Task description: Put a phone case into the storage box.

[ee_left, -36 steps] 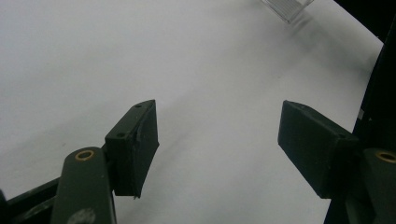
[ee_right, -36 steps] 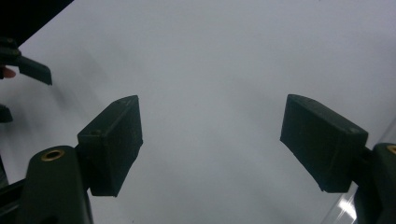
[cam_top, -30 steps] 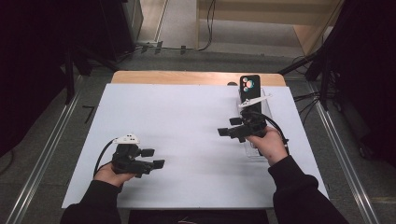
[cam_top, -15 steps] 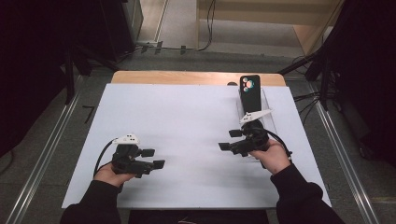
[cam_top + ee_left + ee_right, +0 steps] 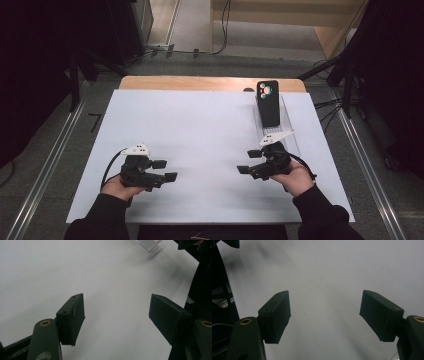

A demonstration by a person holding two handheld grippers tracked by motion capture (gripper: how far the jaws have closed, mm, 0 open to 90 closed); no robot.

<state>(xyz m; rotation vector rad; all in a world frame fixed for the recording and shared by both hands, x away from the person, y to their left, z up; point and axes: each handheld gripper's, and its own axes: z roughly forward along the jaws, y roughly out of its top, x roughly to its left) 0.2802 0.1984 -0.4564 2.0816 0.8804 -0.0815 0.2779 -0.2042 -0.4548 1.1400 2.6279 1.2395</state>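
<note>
A black phone (image 5: 268, 102) leans upright in a clear stand (image 5: 287, 117) at the back right of the white table (image 5: 200, 130). My left gripper (image 5: 165, 170) rests low at the front left, open, jaws pointing right with nothing between them (image 5: 116, 315). My right gripper (image 5: 248, 161) sits at the front right, below the stand, open and pointing left; its own view has bare white surface between the jaws (image 5: 324, 312). A corner of the clear stand (image 5: 148, 243) appears at the top of the left gripper view.
A wooden strip (image 5: 210, 83) runs along the table's far edge. Metal rails (image 5: 47, 165) flank the table on both sides, with cables on the floor behind. Dark equipment stands at left and right.
My right gripper has drawn back from beside the phone stand toward the front of the table. The phone stays in its stand. The left gripper has not moved.
</note>
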